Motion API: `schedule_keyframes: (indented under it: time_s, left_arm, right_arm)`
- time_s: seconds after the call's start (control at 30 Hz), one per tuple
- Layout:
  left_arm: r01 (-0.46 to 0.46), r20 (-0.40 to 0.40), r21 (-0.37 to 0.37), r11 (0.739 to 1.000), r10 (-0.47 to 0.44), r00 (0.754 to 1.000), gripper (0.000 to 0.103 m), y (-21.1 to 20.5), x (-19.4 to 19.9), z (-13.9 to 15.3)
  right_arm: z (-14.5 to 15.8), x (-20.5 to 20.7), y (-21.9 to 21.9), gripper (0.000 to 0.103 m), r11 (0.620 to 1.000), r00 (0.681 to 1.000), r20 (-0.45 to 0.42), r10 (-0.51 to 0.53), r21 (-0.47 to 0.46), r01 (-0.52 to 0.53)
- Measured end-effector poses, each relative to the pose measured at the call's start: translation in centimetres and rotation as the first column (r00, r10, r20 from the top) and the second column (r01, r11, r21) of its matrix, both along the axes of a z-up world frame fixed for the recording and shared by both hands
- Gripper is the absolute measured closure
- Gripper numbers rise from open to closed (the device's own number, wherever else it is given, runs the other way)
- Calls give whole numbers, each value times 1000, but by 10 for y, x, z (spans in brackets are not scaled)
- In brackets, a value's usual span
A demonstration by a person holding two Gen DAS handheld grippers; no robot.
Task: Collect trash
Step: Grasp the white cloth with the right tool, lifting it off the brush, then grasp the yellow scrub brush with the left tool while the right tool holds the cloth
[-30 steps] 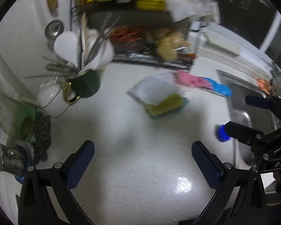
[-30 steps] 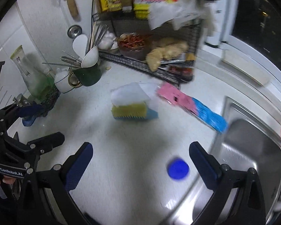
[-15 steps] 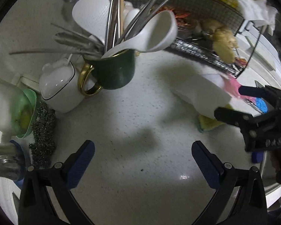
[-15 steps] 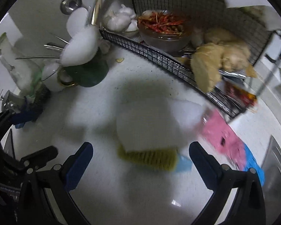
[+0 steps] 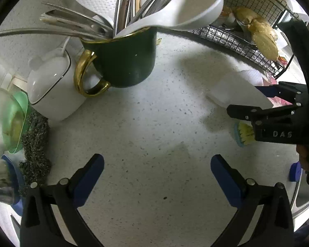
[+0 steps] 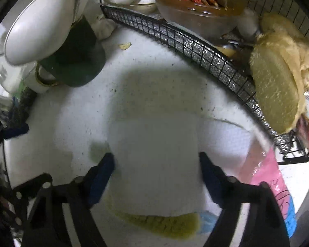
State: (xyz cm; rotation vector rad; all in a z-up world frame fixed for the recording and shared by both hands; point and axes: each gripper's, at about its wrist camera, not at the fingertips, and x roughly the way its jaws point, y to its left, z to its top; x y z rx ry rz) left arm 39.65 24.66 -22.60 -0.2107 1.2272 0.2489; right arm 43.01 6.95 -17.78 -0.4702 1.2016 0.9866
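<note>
A white paper towel (image 6: 156,160) lies over a yellow scrub brush (image 6: 160,223) on the white counter. My right gripper (image 6: 156,170) is open with a finger on each side of the towel, close above it. In the left wrist view the towel (image 5: 234,88) and brush (image 5: 244,132) show at right under the right gripper (image 5: 255,98). My left gripper (image 5: 156,177) is open and empty over bare counter. A pink and blue wrapper (image 6: 276,183) lies right of the towel. A blue bottle cap (image 5: 294,171) sits at far right.
A dark green mug (image 5: 123,61) full of utensils, a white lidded pot (image 5: 53,82) and a steel scourer (image 5: 36,144) stand at left. A black wire rack (image 6: 206,51) with chillies, garlic and ginger runs along the back. The sink edge (image 5: 304,207) is at right.
Both grippers moved forward toward the back of the counter. The right gripper came down over the paper towel, which now sits between its open fingers. The left gripper neared the green mug.
</note>
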Motion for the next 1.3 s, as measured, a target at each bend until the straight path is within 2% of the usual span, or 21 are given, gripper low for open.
schedule_keyframes:
  time_s: [0.07,0.1,0.17,0.2,0.27,0.4,0.57,0.7,0.87,1.03,1.2,1.3]
  left_arm:
    - [1,5,0,1000,-1,1000,0,4,-2,0]
    - [2,9,2,1000,-2,1000,0,4,-4,2]
    - [5,15,1,1000,-5,1000,0,4,-7,5]
    - [9,20,0,1000,-9,1000,0,2,-9,5]
    - [23,26,2,1000,-23,999,0,-2,-13,9]
    - [71,44,-2,998,-70,997,0,-13,-18,20]
    - [166,71,4,986,-166,984,0,-39,-18,38]
    - [263,95,5,965,-262,960,0,-66,-13,50]
    - [378,97,5,926,-377,921,0,-97,-1,52]
    - [501,74,8,866,-500,863,0,-123,16,40]
    - [581,25,-8,814,-581,814,0,-141,40,13]
    - [606,-5,7,795,-606,795,0,-148,46,3]
  right_arm:
    - [2,-8,-2,59,1000,999,41,18,-12,-18]
    - [4,-13,-3,66,1000,999,39,29,-9,-28]
    - [5,-19,-5,91,999,999,6,48,-3,-48]
    - [5,-22,-7,95,999,998,-23,52,0,-52]
    - [4,-32,-12,97,999,996,-66,54,6,-54]
    - [15,-53,-28,98,998,997,-53,52,34,-50]
    - [45,-54,-61,98,994,999,-26,-44,97,47]
    - [72,-50,-89,98,983,991,12,-133,130,131]
    - [86,-43,-130,98,962,971,35,-238,148,230]
    - [72,-33,-150,98,941,946,29,-324,116,318]
    - [56,-27,-173,98,917,920,1,-393,80,391]
    - [50,-27,-183,98,910,912,-5,-410,65,410]
